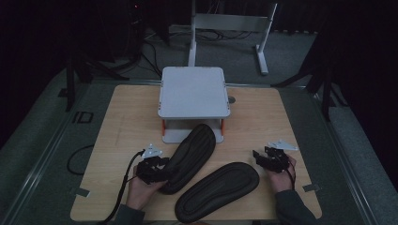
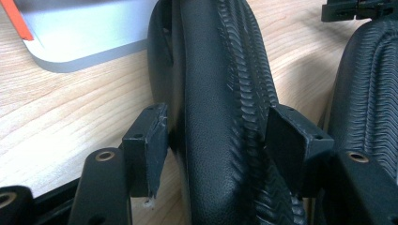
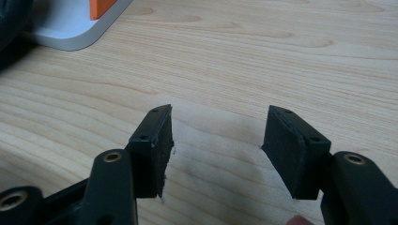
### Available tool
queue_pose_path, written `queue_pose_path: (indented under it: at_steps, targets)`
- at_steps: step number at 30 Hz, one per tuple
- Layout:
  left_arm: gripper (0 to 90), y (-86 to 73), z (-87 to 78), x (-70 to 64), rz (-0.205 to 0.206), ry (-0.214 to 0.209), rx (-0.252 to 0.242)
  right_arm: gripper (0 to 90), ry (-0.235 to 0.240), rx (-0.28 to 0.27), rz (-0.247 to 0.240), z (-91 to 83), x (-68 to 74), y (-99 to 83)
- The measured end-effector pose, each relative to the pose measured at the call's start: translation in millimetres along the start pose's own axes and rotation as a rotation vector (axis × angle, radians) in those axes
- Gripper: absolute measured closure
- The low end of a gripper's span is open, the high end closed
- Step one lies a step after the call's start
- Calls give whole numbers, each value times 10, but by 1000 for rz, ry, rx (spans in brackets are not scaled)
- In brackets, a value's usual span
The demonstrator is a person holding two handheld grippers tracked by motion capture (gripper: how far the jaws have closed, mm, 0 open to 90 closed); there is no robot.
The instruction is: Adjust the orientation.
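Two black slippers lie sole-up on the wooden table [image 1: 126, 117]. The left slipper [image 1: 190, 157] runs diagonally, its toe under a white two-level rack [image 1: 193, 91]. My left gripper [image 1: 163, 168] is open, its jaws standing either side of that slipper's heel end [image 2: 211, 93]; the pads are close to its sides without squeezing it. The right slipper [image 1: 218, 190] lies near the front edge, also seen as a ribbed sole [image 2: 371, 93]. My right gripper [image 1: 258, 157] is open and empty just right of that slipper, with bare wood between its jaws [image 3: 218, 140].
The rack's grey base [image 2: 80, 37] with an orange post [image 3: 101, 7] stands just beyond the slippers. Cables trail off the table's left side [image 1: 77, 159]. A white stand [image 1: 230, 28] sits on the floor behind the table.
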State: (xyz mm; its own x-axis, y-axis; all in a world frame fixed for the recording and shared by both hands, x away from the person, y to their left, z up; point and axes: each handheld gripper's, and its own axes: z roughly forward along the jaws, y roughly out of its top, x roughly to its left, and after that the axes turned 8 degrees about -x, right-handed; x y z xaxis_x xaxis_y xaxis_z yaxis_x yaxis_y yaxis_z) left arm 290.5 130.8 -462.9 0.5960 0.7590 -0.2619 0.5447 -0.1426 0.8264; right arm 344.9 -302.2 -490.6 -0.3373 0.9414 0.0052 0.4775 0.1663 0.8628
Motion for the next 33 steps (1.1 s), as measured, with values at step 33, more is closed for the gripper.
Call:
queue_pose_path:
  at_steps: [33]
  targets:
    - [511, 7, -58, -88, -42, -26, -17, 412, -4, 0, 5, -2, -11, -4]
